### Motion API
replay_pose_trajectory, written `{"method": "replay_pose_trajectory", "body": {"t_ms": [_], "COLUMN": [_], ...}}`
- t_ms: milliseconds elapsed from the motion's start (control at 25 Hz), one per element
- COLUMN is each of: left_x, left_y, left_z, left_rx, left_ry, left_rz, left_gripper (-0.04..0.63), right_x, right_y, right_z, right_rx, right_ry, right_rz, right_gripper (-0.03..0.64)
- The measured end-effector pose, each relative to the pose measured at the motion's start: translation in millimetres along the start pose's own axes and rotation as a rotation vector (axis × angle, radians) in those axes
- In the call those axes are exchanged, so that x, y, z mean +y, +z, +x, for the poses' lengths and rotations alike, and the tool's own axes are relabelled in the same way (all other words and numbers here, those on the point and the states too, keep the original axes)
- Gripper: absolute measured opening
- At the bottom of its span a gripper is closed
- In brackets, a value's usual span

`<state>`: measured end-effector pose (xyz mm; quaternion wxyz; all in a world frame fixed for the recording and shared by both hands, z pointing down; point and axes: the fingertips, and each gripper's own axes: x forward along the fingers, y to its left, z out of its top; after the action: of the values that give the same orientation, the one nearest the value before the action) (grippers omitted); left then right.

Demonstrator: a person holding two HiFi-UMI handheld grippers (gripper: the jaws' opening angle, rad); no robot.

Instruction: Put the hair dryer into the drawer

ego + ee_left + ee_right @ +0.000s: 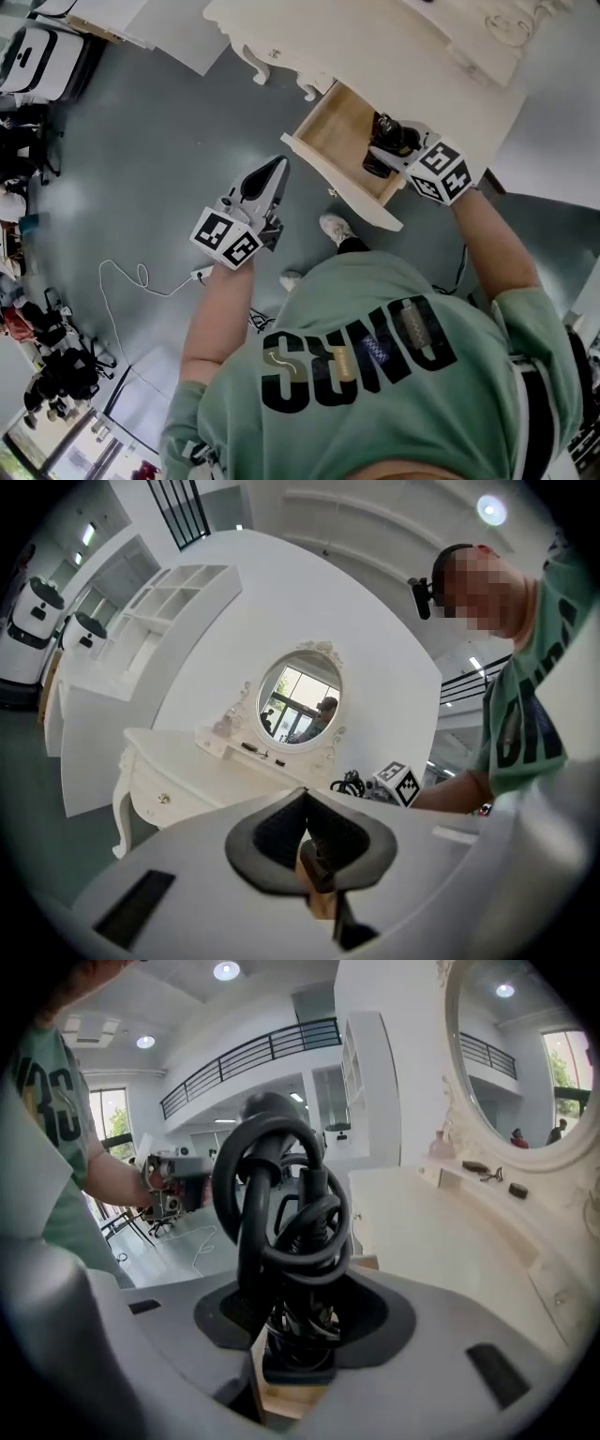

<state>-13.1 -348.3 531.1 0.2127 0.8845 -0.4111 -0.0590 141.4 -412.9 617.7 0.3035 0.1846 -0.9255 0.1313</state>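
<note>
The black hair dryer (389, 141) with its cord coiled round it hangs just over the open wooden drawer (330, 129) of the white dressing table (375, 42). My right gripper (386, 153) is shut on it. In the right gripper view the hair dryer (281, 1213) stands up between the jaws of the right gripper (291, 1358), with the tabletop (450, 1232) behind it. My left gripper (279, 171) hovers left of the drawer's front, jaws together and empty. In its own view the left gripper (306, 853) points level at the table (178, 761) and its oval mirror (298, 705).
A white cable (141, 281) and a power strip (200, 274) lie on the grey floor by the person's shoes (333, 228). Black gear (23, 141) crowds the left edge. White shelving (141, 611) and two white machines (33, 621) stand left of the table.
</note>
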Motion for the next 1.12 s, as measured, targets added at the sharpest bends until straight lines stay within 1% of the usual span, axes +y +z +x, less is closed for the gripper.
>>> {"method": "replay_pose_trajectory", "body": {"t_ms": [240, 400, 520, 680, 880, 960, 1120], "left_x": [-1.6, -1.5, 0.6, 2.2, 4.4, 5.3, 6.2], "left_y": [-39.4, -58.8, -67.9, -76.1, -81.8, -81.9, -79.3], "left_z": [33.9, 39.5, 37.0, 30.7, 22.1, 16.6, 3.8], "left_rx": [0.054, 0.072, 0.079, 0.086, 0.091, 0.091, 0.092], "left_ry": [-0.031, -0.032, -0.026, -0.013, 0.003, 0.013, 0.031], "left_rz": [-0.04, -0.057, -0.068, -0.076, -0.083, -0.086, -0.092], "left_gripper": [0.0, 0.0, 0.0, 0.0, 0.0, 0.0, 0.0], "right_x": [-11.0, -9.9, -8.4, -6.6, -5.5, -8.0, -17.4], "right_y": [-76.0, -107.4, -114.7, -110.6, -109.0, -115.9, -140.8], "right_z": [40.3, 65.4, 84.0, 110.4, 144.6, 156.1, 169.0], "right_rx": [0.203, 0.287, 0.312, 0.343, 0.407, 0.444, 0.558], "right_ry": [0.007, 0.017, 0.023, 0.03, 0.031, 0.017, -0.033], "right_rz": [0.024, 0.017, 0.02, -0.001, -0.006, 0.004, 0.056], "right_gripper": [0.178, 0.178, 0.178, 0.179, 0.181, 0.181, 0.181]}}
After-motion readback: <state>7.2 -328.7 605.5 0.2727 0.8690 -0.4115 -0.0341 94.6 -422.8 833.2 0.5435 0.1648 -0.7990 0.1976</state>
